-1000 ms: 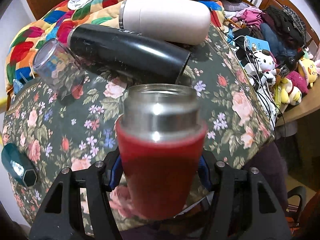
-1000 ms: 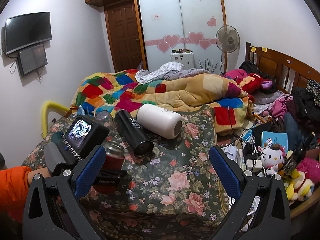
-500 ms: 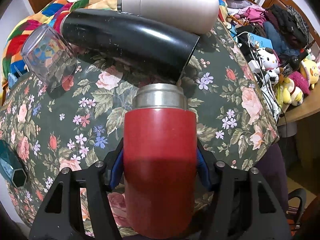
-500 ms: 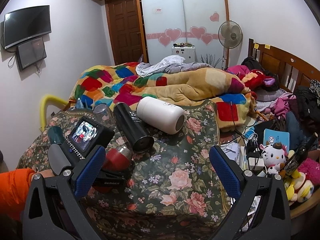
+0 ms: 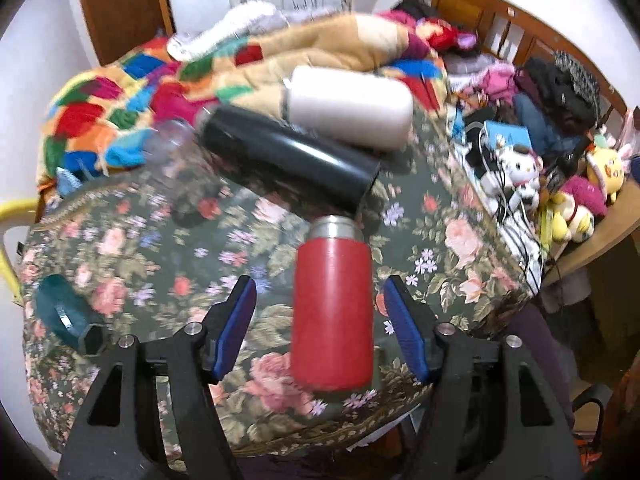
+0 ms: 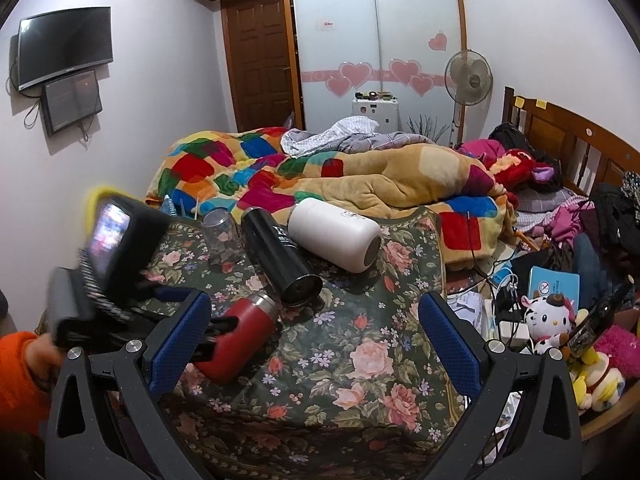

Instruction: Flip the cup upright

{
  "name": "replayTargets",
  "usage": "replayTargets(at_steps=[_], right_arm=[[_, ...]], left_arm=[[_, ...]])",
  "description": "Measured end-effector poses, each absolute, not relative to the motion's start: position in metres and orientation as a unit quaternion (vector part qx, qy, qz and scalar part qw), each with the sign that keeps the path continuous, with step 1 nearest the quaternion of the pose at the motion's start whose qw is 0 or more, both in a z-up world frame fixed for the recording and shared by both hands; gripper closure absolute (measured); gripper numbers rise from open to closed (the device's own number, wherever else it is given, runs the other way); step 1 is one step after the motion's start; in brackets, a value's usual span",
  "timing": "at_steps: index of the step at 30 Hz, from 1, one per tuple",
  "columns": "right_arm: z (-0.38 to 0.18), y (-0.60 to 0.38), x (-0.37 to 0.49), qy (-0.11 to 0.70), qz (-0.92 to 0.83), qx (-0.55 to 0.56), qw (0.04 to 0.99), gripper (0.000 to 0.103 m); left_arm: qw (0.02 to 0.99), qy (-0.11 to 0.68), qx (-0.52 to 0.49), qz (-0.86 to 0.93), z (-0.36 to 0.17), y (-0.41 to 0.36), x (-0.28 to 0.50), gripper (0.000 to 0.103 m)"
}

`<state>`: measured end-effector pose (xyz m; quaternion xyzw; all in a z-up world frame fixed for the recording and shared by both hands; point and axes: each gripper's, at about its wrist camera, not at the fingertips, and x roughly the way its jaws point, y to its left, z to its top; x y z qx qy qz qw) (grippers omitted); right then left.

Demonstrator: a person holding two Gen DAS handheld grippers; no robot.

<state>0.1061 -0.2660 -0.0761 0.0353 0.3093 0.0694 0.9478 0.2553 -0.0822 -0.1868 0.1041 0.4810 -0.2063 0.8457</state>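
Left claw (image 5: 320, 320) spread wide, its blue pads clear of the red cup (image 5: 332, 312) on either side; nothing is gripped. The cup lies on its side on the floral-clothed table (image 5: 120, 248), steel mouth pointing toward 12 o'clock and almost touching the open end of the black flask (image 5: 288, 160). Its body sits centred between the fingers, a placement that suits either a fresh grasp or a release; which one cannot be told. Right claw (image 6: 316, 336) likewise spread and empty, held back at the table's near edge, presumably to leave the left side free. From the right wrist view the cup (image 6: 240, 332) appears at 9 o'clock, with the white flask (image 6: 334, 240) and clear glass (image 6: 222, 232) lying beyond it. The cup is not yet upright.
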Motion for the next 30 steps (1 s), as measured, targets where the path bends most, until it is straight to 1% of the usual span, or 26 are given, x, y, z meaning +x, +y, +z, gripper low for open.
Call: replayTargets(at_steps=[4,8,11,13,14,19,22,26,30], right_arm=[[-0.073,-0.260,0.106,0.306,0.071,0.030,0.949,0.000],[-0.074,-0.251,0.109,0.308,0.079,0.028,0.948,0.000],[-0.079,-0.243,0.118,0.320,0.088,0.030,0.943,0.000],[-0.087,-0.235,0.126,0.332,0.093,0.028,0.938,0.000],[-0.091,-0.231,0.130,0.339,0.091,0.026,0.936,0.000],[-0.122,-0.211,0.158,0.392,0.104,0.027,0.914,0.000],[-0.145,-0.200,0.176,0.435,0.127,0.047,0.890,0.006],[-0.167,-0.192,0.194,0.480,0.140,0.071,0.863,0.010],[-0.186,-0.191,0.211,0.521,0.152,0.101,0.834,0.014]], left_arm=[[0.872,0.443,0.092,-0.186,-0.160,-0.061,0.238,0.036],[0.896,0.410,0.079,-0.155,-0.144,-0.038,0.222,0.032],[0.913,0.379,0.077,-0.127,-0.137,-0.020,0.207,0.028],[0.924,0.360,0.072,-0.107,-0.135,-0.008,0.198,0.023],[0.927,0.354,0.069,-0.100,-0.134,-0.003,0.194,0.020],[0.938,0.337,0.040,-0.073,-0.136,0.023,0.178,0.018],[0.941,0.332,0.026,-0.054,-0.138,0.035,0.171,0.018],[0.942,0.332,0.008,-0.045,-0.143,0.047,0.163,0.018],[0.941,0.335,0.010,-0.037,-0.148,0.054,0.158,0.018]])
